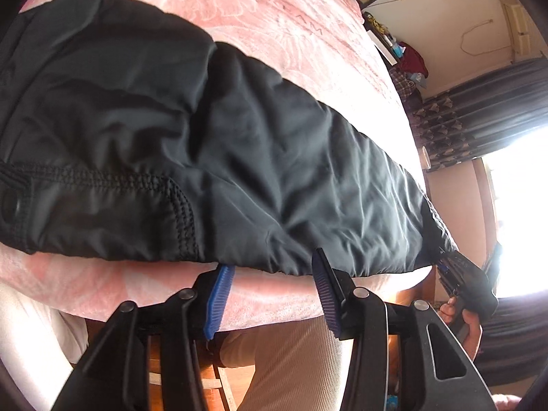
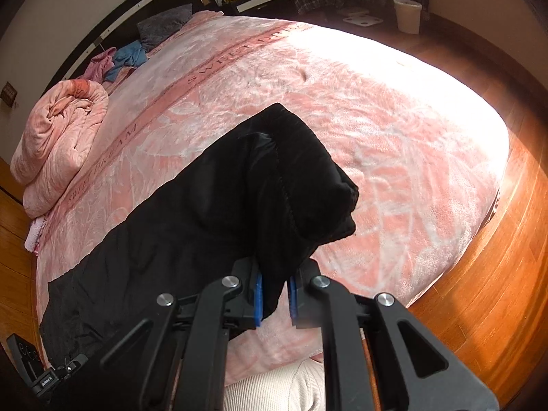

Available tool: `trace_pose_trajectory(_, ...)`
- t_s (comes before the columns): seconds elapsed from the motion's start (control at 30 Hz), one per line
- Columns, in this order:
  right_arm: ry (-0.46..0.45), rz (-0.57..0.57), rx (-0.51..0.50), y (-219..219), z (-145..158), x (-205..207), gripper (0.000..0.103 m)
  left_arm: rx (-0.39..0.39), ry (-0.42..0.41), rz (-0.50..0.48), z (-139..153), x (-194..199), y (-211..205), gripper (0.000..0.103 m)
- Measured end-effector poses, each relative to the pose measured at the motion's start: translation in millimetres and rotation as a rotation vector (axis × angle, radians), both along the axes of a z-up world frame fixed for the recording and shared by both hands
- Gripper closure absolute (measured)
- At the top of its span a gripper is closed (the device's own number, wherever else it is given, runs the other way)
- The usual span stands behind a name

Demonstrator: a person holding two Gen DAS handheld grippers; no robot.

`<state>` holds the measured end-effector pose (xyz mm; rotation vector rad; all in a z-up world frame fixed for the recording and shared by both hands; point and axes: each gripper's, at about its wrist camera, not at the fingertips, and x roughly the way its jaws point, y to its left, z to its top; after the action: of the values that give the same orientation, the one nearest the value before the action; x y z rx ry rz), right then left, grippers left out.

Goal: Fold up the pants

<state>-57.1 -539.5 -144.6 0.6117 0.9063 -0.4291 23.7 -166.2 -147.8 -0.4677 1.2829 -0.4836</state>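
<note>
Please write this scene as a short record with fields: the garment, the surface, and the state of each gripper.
garment: black pants, lying lengthwise near the bed edge
surface: pink blanket on the bed
left gripper: open, at the near edge of the pants, not clamping
right gripper: shut on the pants, a bunched end rising from between its pads
other: rolled pink quilt on the bed

Home bedroom: bed with pink blanket [image 2: 376,130], rolled quilt [image 2: 58,137], pillow [image 2: 164,24], curtains [image 1: 479,116], wood floor [image 2: 496,291].

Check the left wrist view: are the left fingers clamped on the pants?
No: the left gripper stands open beside the near edge of the pants.
</note>
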Motion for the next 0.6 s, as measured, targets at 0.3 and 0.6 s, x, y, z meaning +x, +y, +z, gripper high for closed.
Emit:
trace_pose_trajectory(0.3,-0.074,0.071,-0.091,29.2,46.1,17.4,0.093,-0.179,0.023,0.009,48.4,-5.0,27.8,0.055)
trace_pose_trajectory(0.6,-0.105,0.212,-0.266,87.1,83.9,34.3,0.093,0.128,-0.022,0.075,-10.5,41.1,63.8,0.052)
